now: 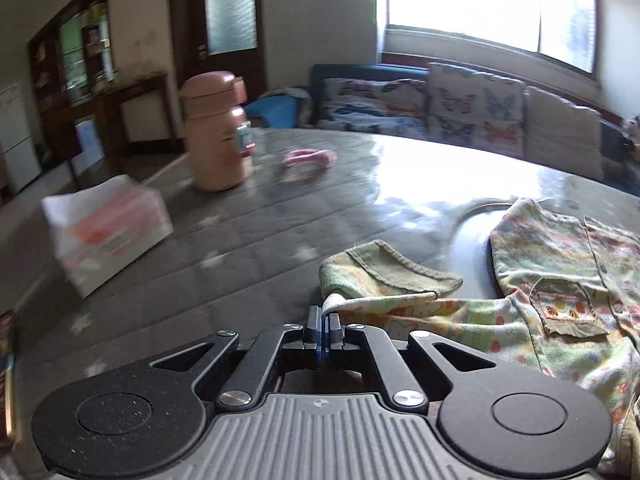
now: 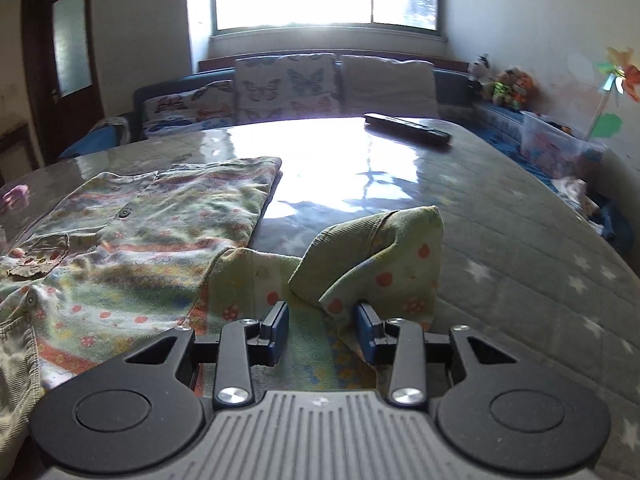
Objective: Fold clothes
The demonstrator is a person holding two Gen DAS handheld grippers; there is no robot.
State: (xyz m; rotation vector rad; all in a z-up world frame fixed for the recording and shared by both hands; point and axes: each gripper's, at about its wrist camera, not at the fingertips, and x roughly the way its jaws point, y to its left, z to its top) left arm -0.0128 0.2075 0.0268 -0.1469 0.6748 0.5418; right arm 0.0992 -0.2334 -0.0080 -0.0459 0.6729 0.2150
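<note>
A child's printed shirt (image 1: 560,280) with green cuffs, buttons and a small pocket lies on the glossy grey table (image 1: 248,240). My left gripper (image 1: 323,320) is shut on the edge of the shirt's left sleeve (image 1: 384,280), whose green cuff curls up just ahead. In the right wrist view the shirt (image 2: 140,232) spreads to the left. My right gripper (image 2: 322,320) is open, with its fingers on either side of the crumpled right sleeve (image 2: 384,264), which stands up in a fold between and ahead of them.
A pink flask (image 1: 218,132), a white and pink tissue pack (image 1: 106,228) and a small pink item (image 1: 308,160) are on the table's left side. A black remote (image 2: 406,128) lies at the far edge. A sofa with butterfly cushions (image 2: 288,84) stands behind.
</note>
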